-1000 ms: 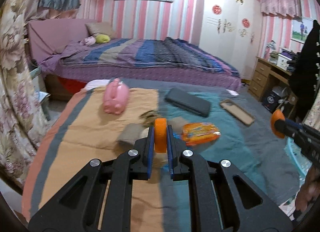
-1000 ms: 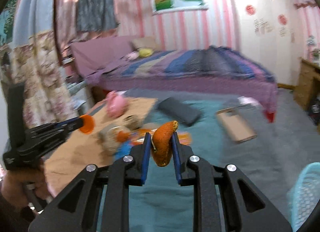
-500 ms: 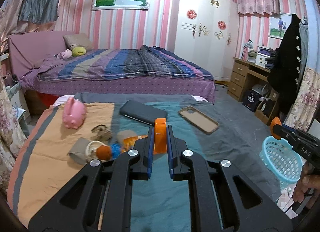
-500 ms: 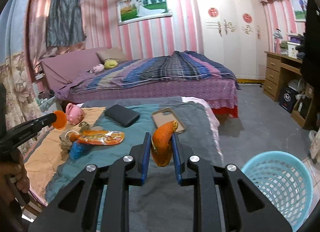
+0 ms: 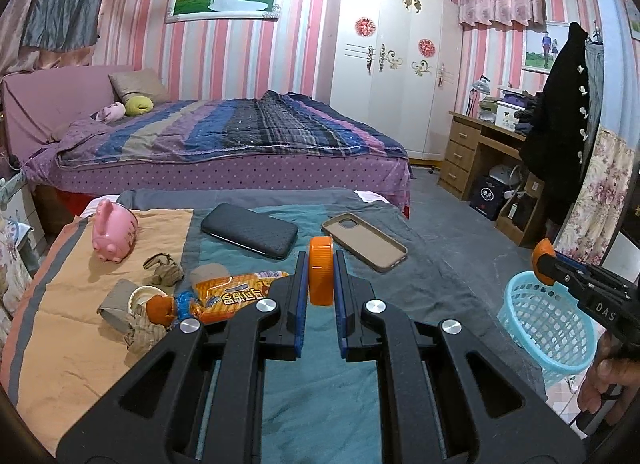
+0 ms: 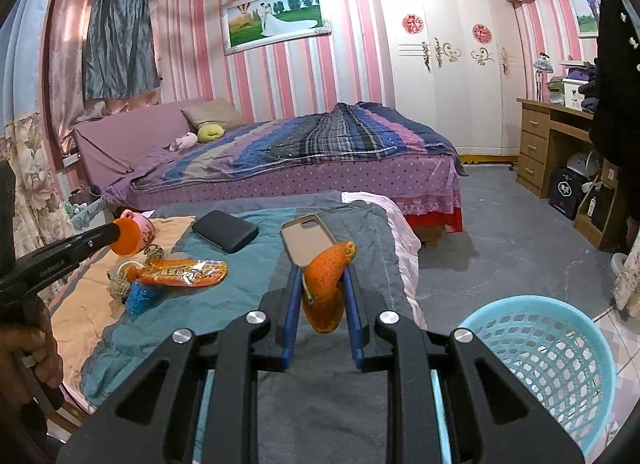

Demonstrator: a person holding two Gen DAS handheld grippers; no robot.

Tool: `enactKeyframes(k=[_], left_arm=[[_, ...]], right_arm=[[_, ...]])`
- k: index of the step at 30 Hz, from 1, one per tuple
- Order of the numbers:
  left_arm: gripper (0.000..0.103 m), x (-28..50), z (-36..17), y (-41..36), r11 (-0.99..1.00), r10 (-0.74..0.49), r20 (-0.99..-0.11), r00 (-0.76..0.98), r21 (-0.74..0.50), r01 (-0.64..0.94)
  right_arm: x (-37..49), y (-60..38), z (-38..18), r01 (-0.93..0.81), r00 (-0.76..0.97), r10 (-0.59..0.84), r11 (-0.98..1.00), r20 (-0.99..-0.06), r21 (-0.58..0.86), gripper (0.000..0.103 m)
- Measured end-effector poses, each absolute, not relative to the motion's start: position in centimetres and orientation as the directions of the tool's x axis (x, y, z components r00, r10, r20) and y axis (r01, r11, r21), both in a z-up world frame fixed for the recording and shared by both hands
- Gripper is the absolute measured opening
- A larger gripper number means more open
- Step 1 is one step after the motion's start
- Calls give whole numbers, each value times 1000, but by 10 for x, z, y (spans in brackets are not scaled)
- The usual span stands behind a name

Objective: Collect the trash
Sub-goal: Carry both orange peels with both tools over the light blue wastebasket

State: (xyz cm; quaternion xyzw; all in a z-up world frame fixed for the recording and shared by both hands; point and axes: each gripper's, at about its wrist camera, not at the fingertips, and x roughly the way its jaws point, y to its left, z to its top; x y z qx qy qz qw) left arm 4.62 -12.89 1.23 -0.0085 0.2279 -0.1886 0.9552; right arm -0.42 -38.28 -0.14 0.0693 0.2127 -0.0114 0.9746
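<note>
From the left wrist view, your left gripper [image 5: 320, 284] is closed narrowly on an orange bottle cap [image 5: 320, 270], held on edge between the blue pads, above the teal blanket [image 5: 320, 404]. Ahead and to the left of those fingers lies the rest of the litter: an orange snack wrapper [image 5: 236, 292], a scrap of orange peel [image 5: 159, 310] beside a blue crumpled wrapper [image 5: 185, 301], and a crumpled brown paper [image 5: 138, 334]. Further ahead sit a black wallet [image 5: 250, 229], a phone case [image 5: 364, 242] and a pink piggy bank [image 5: 114, 231], which look like belongings, not trash. The blue basket [image 5: 548, 328] stands on the floor well to the right of this gripper, with your other tool above its rim. From the right wrist view, your right gripper [image 6: 322, 296] is clamped on a curled piece of orange peel [image 6: 326, 286], and the basket [image 6: 560, 368] sits low and to the right, near but not under the fingers. Judging by this, you are in the carry-to-bin step with both hands loaded. Next, swing the right gripper right and down until the peel hangs over the basket mouth, then spread the fingers; bring the cap across likewise. Watch the peel: it may cling to a pad.
</note>
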Motion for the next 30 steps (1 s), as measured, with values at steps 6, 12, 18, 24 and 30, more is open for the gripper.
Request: enactKeyframes(k=[6, 12, 18, 24, 30], left_arm=[[11, 46, 13, -133, 926, -371, -426, 825, -107, 361], [11, 46, 12, -142, 918, -391, -427, 815, -111, 382], [11, 42, 10, -157, 906, -414, -429, 803, -110, 408], [11, 37, 9, -173, 892, -440, -432, 787, -110, 438], [11, 35, 4, -188, 880, -458, -444, 770, -106, 463]], right_arm=[[-8, -390, -1, 69, 910, -7, 988, -414, 136, 22], [-11, -399, -2, 93, 910, -28, 986, -413, 138, 22], [-22, -416, -2, 138, 909, -65, 979, -412, 149, 22], [-32, -432, -1, 170, 909, -97, 974, -405, 147, 22], [-43, -449, -3, 207, 904, -135, 968, -405, 140, 22]])
